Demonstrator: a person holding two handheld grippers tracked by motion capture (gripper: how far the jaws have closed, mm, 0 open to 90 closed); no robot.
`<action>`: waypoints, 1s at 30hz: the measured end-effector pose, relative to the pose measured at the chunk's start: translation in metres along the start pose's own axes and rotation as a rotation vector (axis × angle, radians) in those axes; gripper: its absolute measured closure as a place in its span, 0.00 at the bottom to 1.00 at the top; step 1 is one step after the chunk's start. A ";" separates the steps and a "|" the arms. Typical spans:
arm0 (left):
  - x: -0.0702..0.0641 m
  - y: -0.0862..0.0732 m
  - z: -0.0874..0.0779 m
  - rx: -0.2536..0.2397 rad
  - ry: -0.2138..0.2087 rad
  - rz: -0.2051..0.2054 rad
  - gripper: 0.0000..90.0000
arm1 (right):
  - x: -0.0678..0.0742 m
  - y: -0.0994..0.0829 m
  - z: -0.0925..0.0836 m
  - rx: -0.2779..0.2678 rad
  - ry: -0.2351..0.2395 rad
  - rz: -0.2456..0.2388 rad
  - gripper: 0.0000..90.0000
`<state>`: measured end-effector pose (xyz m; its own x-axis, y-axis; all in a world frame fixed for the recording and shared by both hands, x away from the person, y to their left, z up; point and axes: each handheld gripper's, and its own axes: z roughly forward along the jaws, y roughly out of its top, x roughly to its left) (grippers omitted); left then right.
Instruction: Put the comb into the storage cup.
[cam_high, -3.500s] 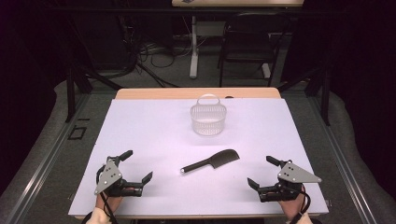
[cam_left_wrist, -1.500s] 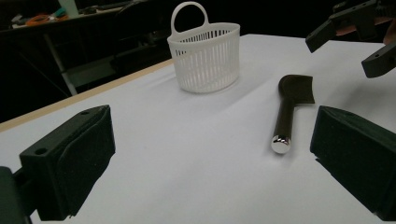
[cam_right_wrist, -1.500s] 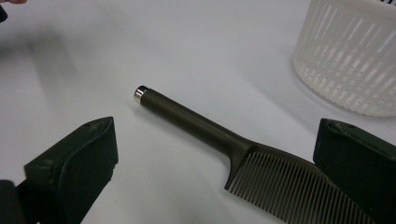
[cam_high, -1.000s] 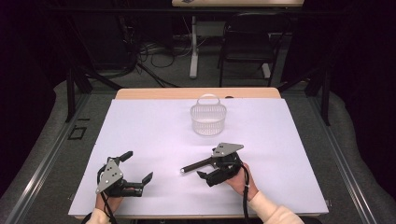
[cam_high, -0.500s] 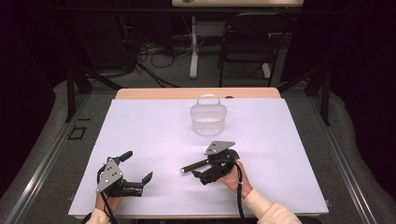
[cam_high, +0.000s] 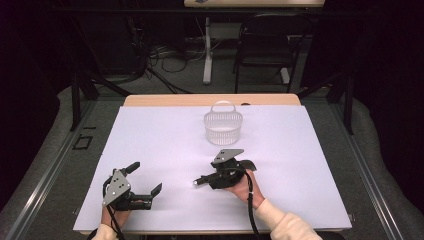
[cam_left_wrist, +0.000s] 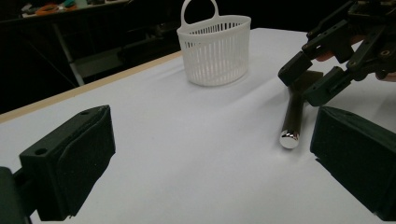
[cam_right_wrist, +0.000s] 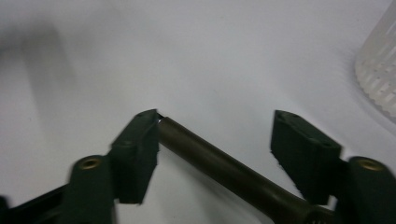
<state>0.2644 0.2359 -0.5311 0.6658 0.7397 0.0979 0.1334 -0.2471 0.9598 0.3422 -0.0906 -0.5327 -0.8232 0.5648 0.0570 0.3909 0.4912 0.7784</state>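
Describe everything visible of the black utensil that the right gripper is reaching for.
The black utensil lies flat on the white table, in front of the basket. Its round, dark, slightly glossy handle ends in a shiny silver cap; a flat blade shows behind the gripper in the high view. The right gripper straddles the handle, its jaws just closing, one pad at it, the other apart.

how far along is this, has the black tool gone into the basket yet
Not yet. Done: the right claw has reached the black spatula-like tool with a chrome-tipped handle, and its jaws have just been closing around the handle. In hand: the grasp itself; the handle sits between the jaws, one pad touching, the other apart. Left: lifting it, likely toward the white slotted plastic basket. The left claw rests open.
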 end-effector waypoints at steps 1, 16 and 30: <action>0.000 0.000 0.000 0.003 0.000 0.001 0.00 | 0.000 0.000 0.000 0.000 0.000 0.000 0.46; 0.000 0.000 0.001 0.005 0.011 -0.005 0.00 | 0.007 0.004 0.017 0.004 -0.013 -0.018 1.00; 0.000 0.000 0.001 0.007 0.011 0.001 0.00 | 0.017 0.009 0.035 0.058 -0.001 -0.063 1.00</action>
<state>0.2650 0.2351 -0.5311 0.6577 0.7464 0.1015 0.1384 -0.2521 0.9577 0.3461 -0.0534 -0.5471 -0.8463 0.5326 0.0085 0.3617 0.5630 0.7431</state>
